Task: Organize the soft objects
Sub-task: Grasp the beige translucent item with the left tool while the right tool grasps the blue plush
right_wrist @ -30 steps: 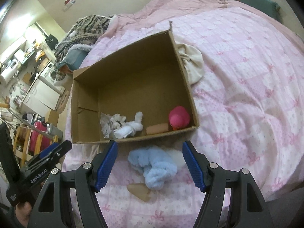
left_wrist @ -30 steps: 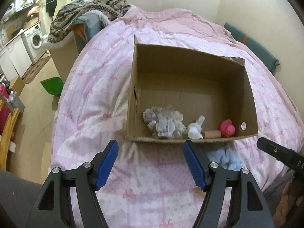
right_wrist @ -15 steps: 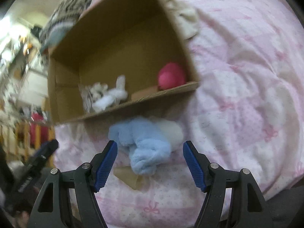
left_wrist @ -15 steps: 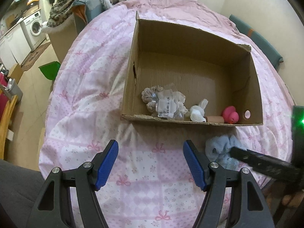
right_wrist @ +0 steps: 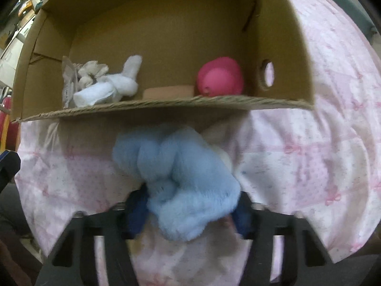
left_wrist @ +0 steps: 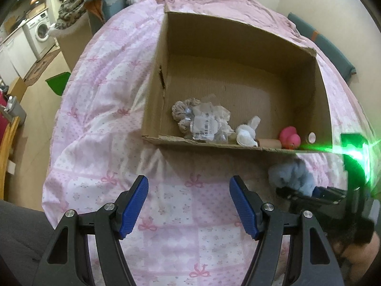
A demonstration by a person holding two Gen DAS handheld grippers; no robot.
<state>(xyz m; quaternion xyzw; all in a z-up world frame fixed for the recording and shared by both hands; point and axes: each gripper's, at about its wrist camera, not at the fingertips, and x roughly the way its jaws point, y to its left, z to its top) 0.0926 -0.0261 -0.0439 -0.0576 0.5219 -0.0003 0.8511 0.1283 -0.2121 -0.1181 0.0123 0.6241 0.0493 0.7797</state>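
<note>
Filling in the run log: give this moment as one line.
left hand-held gripper: open, empty | right hand-held gripper: fingers around blue plush, closure unclear | cardboard box: plush outside, on bedspread

The box (left_wrist: 238,90) sits on the bed (left_wrist: 100,109). Inside, along its near wall: a crumpled bundle (left_wrist: 202,121) to the left, a rolled cloth (right_wrist: 107,90) beside it, then a tube (right_wrist: 169,91), then a duck toy (right_wrist: 220,76) rightmost. Just in front of the box, on the bed, lies a fluffy cloth (right_wrist: 181,178), between the right tool (right_wrist: 188,217) fingers.
</note>
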